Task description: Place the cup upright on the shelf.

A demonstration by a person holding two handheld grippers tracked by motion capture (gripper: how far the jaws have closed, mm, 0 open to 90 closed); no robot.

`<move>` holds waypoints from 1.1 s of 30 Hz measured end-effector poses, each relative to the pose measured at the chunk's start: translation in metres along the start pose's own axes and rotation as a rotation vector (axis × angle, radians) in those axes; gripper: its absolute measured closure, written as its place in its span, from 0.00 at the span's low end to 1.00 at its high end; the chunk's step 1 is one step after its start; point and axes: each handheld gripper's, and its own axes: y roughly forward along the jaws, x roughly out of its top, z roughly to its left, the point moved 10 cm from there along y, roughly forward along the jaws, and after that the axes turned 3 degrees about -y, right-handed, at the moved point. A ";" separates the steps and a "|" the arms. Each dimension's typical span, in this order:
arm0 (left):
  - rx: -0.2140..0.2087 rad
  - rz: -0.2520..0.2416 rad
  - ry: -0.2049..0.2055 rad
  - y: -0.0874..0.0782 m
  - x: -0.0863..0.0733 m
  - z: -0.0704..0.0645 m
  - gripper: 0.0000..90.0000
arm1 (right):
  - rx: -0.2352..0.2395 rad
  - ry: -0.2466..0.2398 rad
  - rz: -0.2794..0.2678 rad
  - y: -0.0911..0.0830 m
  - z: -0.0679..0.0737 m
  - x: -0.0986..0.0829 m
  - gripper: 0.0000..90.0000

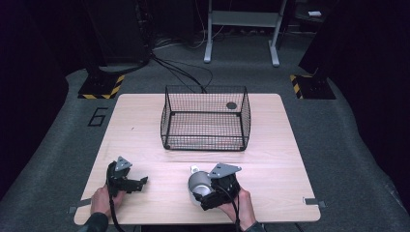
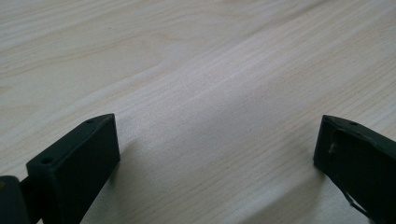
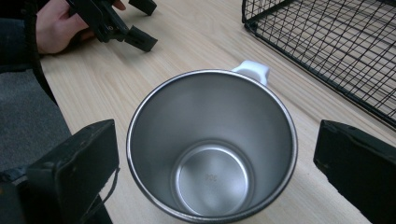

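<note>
1. Right hand-held gripper point(image 3: 215, 154) of mine stands wide — its jaws flank the steel mug point(image 3: 212, 144) without touching it.
2. That mug stands upright on the desk point(image 1: 270, 159), near the wire basket point(image 1: 205, 118), white handle toward it.
3. My left hand-held gripper point(image 2: 217, 154) gapes wide over bare desk — nothing between the jaws.

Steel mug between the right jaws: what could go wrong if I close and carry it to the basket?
1. The right gripper is open, its jaws standing either side of the steel mug; the smooth tapered wall may slip when squeezed.
2. The white handle points toward the wire basket, so it might catch on the rim on the way in.
</note>
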 end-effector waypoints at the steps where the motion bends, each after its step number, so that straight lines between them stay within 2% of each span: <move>1: 0.002 -0.002 -0.001 0.000 0.000 0.000 0.00 | 0.001 0.001 0.007 0.002 0.001 0.000 0.00; 7: -0.001 0.003 0.000 0.000 0.000 0.000 0.00 | -0.004 -0.025 0.044 0.013 0.004 -0.002 0.00; 9: 0.000 0.000 0.000 0.000 0.000 0.000 0.00 | -0.006 -0.019 0.044 0.015 0.006 -0.002 0.00; 10: 0.000 0.001 0.000 0.000 0.000 0.000 0.00 | -0.012 -0.034 0.056 0.018 0.005 -0.002 0.00; 12: 0.002 -0.001 -0.001 0.000 0.000 0.000 0.00 | -0.016 -0.025 0.061 0.020 0.006 -0.002 0.00; 14: 0.002 -0.001 -0.001 0.000 0.000 0.000 0.00 | -0.028 -0.038 0.066 0.022 0.005 -0.002 0.00; 20: 0.000 0.000 -0.001 0.000 0.000 0.000 0.00 | -0.040 -0.031 0.082 0.025 0.005 -0.004 0.00; 26: -0.001 0.002 0.000 0.000 0.000 0.000 0.00 | -0.060 -0.024 0.083 0.026 0.004 -0.004 0.05; 33: 0.000 0.000 -0.001 0.000 0.000 0.000 0.00 | -0.063 -0.023 0.091 0.026 0.004 -0.005 0.05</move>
